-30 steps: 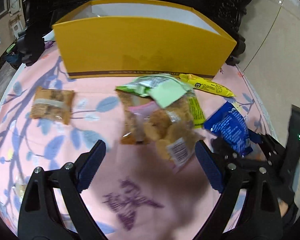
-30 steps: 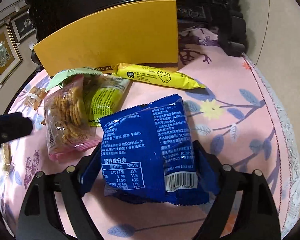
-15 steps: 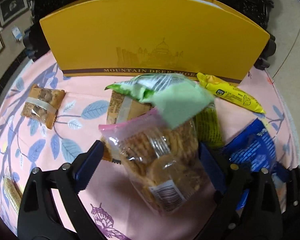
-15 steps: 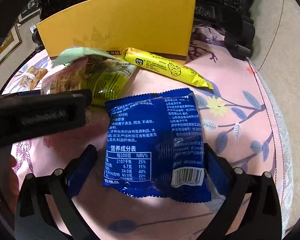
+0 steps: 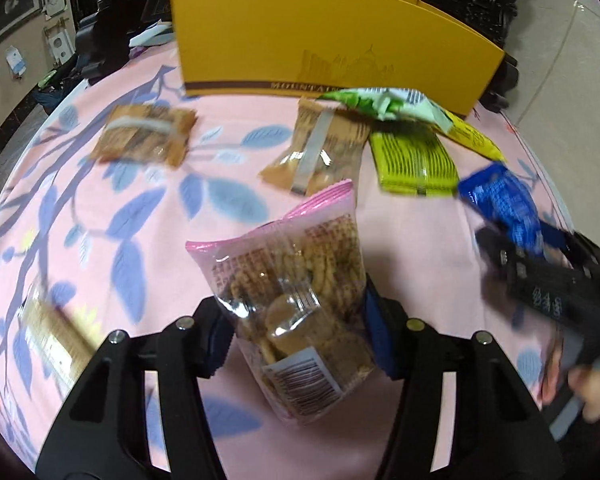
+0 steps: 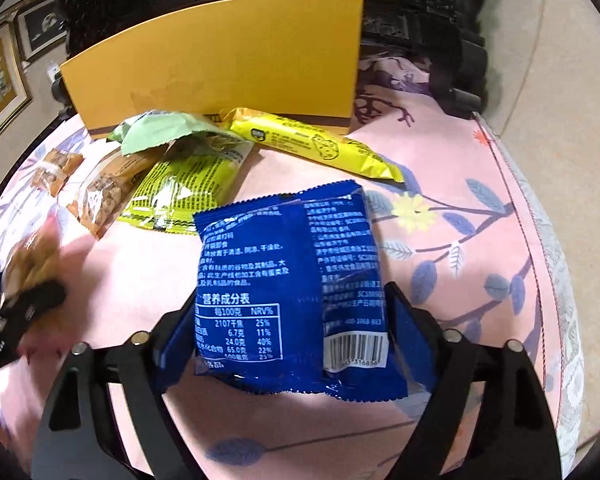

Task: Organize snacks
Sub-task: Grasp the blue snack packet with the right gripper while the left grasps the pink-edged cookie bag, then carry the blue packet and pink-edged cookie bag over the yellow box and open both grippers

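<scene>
Inspector: Main risk?

Assessor: Slippage, in my judgement. The left gripper [image 5: 296,336] is closing its fingers [image 5: 374,338] on the clear, pink-edged biscuit bag [image 5: 296,296], gripped low, in front of the yellow box [image 5: 324,48]; crushing is possible. The bag leans, so it could twist free.

Inspector: And the right?

Assessor: The right gripper [image 6: 296,340] is also closing, its fingers [image 6: 410,336] flanking the blue packet [image 6: 292,292] in front of the box, seemingly touching its sides. Slick foil may slide out onto the desk [image 6: 440,152].
</scene>
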Motion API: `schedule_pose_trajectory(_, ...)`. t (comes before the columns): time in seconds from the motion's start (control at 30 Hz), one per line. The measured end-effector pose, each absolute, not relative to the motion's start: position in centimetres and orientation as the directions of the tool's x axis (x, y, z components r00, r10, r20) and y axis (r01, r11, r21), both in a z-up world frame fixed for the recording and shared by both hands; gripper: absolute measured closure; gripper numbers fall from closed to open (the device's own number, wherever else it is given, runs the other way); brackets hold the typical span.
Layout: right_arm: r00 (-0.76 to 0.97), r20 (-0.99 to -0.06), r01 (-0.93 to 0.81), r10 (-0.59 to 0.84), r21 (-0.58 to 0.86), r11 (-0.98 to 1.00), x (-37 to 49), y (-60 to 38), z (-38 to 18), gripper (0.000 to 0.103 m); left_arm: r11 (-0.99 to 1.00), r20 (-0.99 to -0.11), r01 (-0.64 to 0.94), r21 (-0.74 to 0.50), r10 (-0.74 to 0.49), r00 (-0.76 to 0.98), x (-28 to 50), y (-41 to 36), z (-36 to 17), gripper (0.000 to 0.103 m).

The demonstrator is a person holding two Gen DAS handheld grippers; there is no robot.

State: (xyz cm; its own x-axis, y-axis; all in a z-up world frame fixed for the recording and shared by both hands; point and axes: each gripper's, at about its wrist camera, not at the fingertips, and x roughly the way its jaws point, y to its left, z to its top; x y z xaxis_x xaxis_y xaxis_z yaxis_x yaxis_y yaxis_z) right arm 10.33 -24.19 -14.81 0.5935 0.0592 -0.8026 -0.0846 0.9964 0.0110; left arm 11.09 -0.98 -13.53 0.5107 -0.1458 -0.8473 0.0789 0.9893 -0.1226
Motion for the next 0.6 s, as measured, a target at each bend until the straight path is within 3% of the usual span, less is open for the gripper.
schedule_pose_trajectory(0.23, 0.617, -0.786, -0.018, 0.043, 0.041, 0.999, 7.3, -22.9, -14.4, 0.032, 0.979, -0.842, 0.103, -0.179, -0.206, 0.498, 7.6, 2.2, -13.0, 0.046)
schedule_pose_trajectory(0.37, 0.637, -0.767, 0.018, 0.083, 0.122, 0.992, 4.5, -22.6, -13.4, 0.034, 0.970, -0.827, 0.099, -0.224, -0.243, 0.507, 6.7, 4.1, -12.0, 0.046)
schedule_pose_trajectory(0.6, 0.675, -0.734, 0.007, 0.076, 0.110, 0.994, 1.4, -21.1, -11.0, 0.034, 0.968, -0.800, 0.120, -0.221, -0.251, 0.545, 5.6, 4.6, -10.3, 0.046)
